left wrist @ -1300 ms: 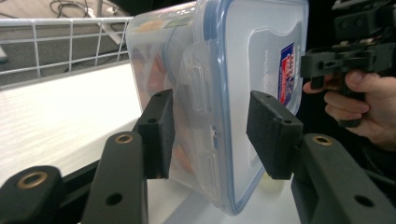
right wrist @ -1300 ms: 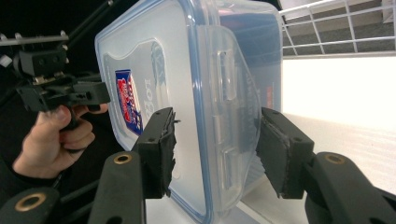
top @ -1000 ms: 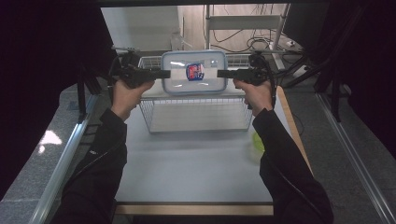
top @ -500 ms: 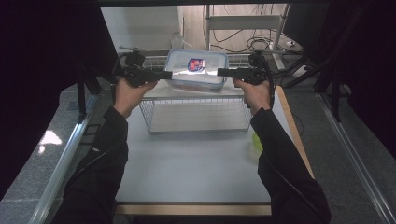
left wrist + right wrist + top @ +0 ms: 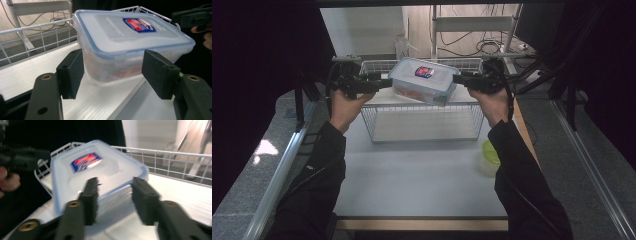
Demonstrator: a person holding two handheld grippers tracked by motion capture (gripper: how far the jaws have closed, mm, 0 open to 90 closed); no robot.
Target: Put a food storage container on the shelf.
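A clear plastic box [image 5: 424,80] with a blue-rimmed lid and a red and blue label lies slightly tilted in the white wire basket [image 5: 427,137]. My left gripper [image 5: 384,84] is at the box's left end. Its jaws have just been opening, and its pads stand apart beside the box's corner [image 5: 130,37] without pressing it. My right gripper [image 5: 458,80] is at the box's right end. Its jaws have just been closing, and its blurred pads [image 5: 91,200] sit in front of the box [image 5: 100,170] with no clear grip.
The basket's wire walls [image 5: 37,32] [image 5: 175,157] rise around the box at the table's far side. A yellow-green round tub [image 5: 489,155] stands on the white table [image 5: 412,180] by the right forearm. Shelving and cables lie behind the basket.
The box was held up between both grippers with its lid facing the camera; it has come down flat into the basket. The left jaws have spread and the right jaws have narrowed.
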